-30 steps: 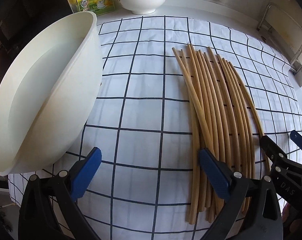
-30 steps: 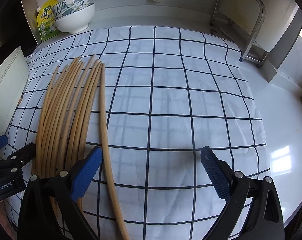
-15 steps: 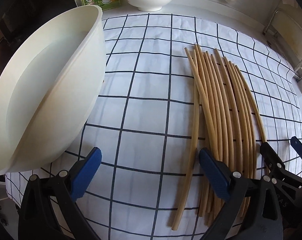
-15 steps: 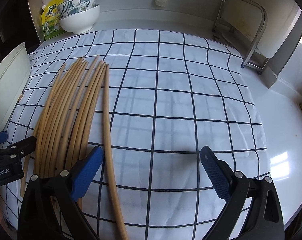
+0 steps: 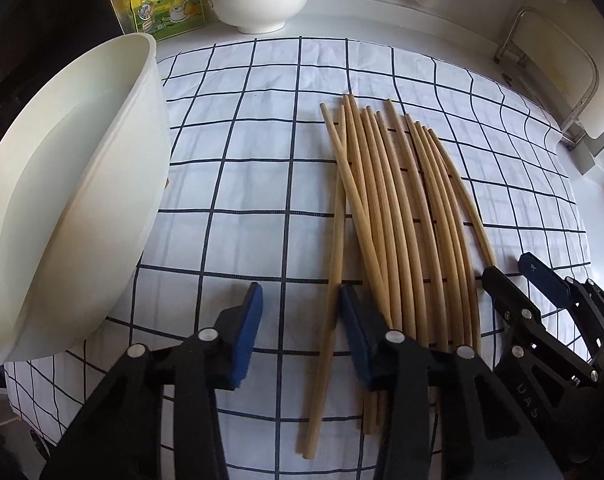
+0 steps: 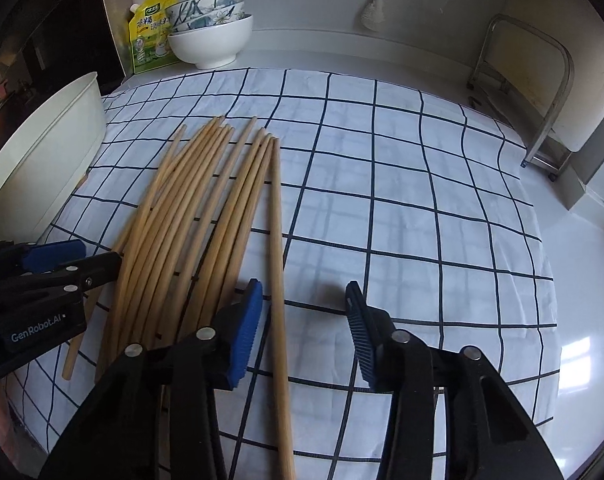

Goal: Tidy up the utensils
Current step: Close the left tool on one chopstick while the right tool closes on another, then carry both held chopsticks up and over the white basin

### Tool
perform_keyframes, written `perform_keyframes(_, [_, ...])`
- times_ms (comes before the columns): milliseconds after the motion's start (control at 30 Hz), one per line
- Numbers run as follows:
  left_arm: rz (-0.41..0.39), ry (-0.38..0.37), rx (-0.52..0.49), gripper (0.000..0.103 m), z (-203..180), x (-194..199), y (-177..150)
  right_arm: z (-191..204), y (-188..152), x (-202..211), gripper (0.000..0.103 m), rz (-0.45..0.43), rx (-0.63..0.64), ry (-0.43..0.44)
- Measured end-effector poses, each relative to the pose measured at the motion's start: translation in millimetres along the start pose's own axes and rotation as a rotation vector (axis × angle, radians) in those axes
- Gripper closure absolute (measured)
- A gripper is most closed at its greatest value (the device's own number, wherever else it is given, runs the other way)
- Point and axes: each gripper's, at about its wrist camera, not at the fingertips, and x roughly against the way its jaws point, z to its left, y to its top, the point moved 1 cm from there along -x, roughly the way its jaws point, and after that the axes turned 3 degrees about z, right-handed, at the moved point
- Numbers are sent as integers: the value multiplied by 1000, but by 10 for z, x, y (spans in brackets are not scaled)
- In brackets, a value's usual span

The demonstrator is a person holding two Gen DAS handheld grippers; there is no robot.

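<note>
Several long wooden chopsticks (image 5: 397, 216) lie in a loose bundle on the checked cloth (image 5: 242, 184); they also show in the right wrist view (image 6: 206, 208). My left gripper (image 5: 300, 320) is open over the bundle's left edge, one stray chopstick (image 5: 329, 264) running between its jaws. My right gripper (image 6: 303, 324) is open at the bundle's right edge, with the rightmost chopstick (image 6: 278, 264) just inside its left pad. Neither holds anything. A large white bowl (image 5: 62, 200) stands tilted at the left.
Stacked bowls (image 6: 210, 36) and a yellow seasoning pouch (image 6: 148, 36) stand at the back by the wall. A metal rack (image 6: 541, 92) stands at the right. The cloth ends at a glossy white counter (image 6: 581, 288) on the right.
Both grippers' jaws have narrowed and the views have pulled back and lowered toward the near ends of the chopsticks. One chopstick at the bundle's left has swung out.
</note>
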Motion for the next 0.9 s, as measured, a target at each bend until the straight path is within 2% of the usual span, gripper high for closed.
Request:
perform_keyframes(33, [-2, -10, -3, 78, -15, -12, 13, 4, 4, -1, 73, 4, 1, 7])
perform_keyframes(67, [-2, -19, -2, 87, -13, -11, 20, -3, 12, 3, 79, 7, 3, 7])
perform_keyframes(100, [-1, -25, -1, 93, -18, -17, 34, -8, 18, 5, 93, 10, 2, 2])
perform_keyframes(133, [-1, -29, -3, 93, -6, -6, 5, -18, 21, 3, 96, 13, 2, -5])
perform_keyframes(467, [-4, -49, -8, 96, 25, 53, 76, -135, 20, 35, 97, 34, -53, 49])
perform_keyframes(900, [-44, -47, -33, 96, 26, 206, 171, -237, 11, 237, 96, 29, -119, 62])
